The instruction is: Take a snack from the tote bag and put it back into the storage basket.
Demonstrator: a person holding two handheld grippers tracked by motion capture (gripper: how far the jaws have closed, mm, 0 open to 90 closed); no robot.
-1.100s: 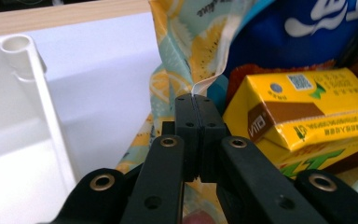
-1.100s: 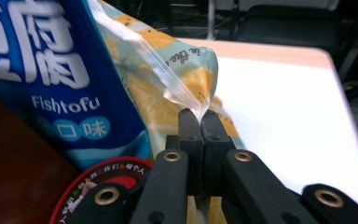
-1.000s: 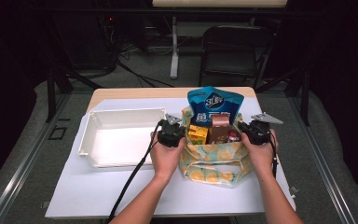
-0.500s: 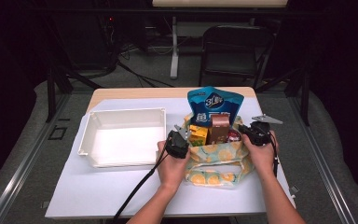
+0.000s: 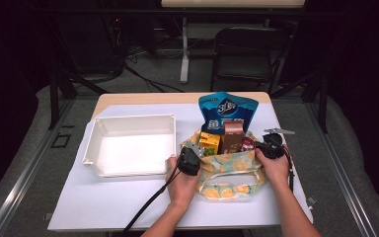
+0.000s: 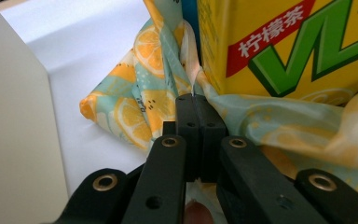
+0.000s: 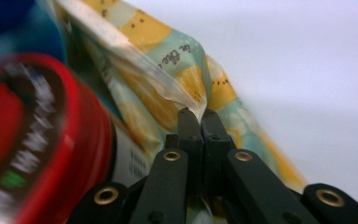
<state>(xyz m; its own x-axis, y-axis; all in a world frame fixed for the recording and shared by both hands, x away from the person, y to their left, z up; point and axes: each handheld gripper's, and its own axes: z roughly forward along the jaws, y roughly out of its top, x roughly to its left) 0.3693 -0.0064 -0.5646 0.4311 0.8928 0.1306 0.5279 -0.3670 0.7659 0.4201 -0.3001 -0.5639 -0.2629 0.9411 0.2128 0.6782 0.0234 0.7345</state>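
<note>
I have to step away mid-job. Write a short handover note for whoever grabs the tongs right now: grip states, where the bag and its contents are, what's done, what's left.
Left tongs: shut on the lemon-print bag's left rim.
Right tongs: shut on the bag's right rim, beside a red-lidded can.
Bag: on the white mat, right of the white tray, mouth held spread between the two grips.
Inside: blue snack pouch, yellow lemon tea carton, brown carton and the can, all upright.
Done: both rims gripped.
Left: likely unloading the items into the tray, which holds nothing yet. Keep both grips even so the bag does not tip.
</note>
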